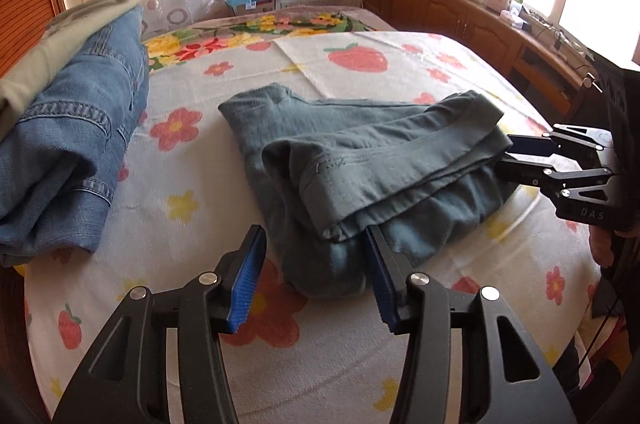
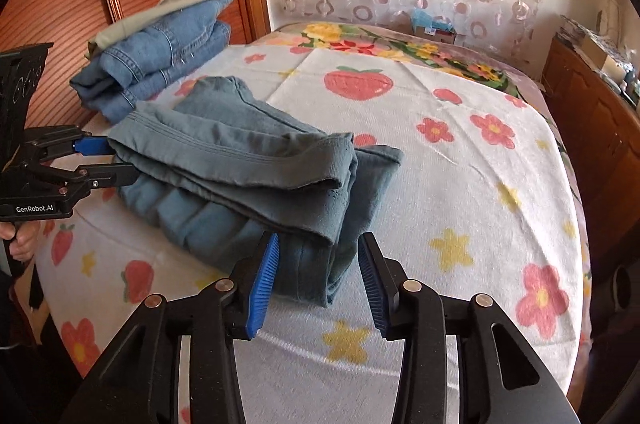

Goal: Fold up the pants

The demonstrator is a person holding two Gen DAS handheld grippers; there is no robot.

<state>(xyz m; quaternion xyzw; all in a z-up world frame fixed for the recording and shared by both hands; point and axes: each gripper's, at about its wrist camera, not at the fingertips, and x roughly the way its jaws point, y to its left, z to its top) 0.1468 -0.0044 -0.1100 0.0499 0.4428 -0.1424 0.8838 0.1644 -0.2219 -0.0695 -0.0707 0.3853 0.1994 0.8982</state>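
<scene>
Pants (image 1: 360,159), grey-green, folded on bed (image 1: 400,364); left gripper (image 1: 316,278) and right gripper (image 2: 316,282) fingers apart, straddling corners. Top layers could be dragged askew if pinched unevenly.

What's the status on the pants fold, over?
Left tongs open, straddling the pants. Right tongs open at the opposite end. Pants bundled on the bed. Jeans stack well aside.

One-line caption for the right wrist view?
Open right claw straddles the folded teal pants on the floral bedsheet; left claw at their far edge.
</scene>
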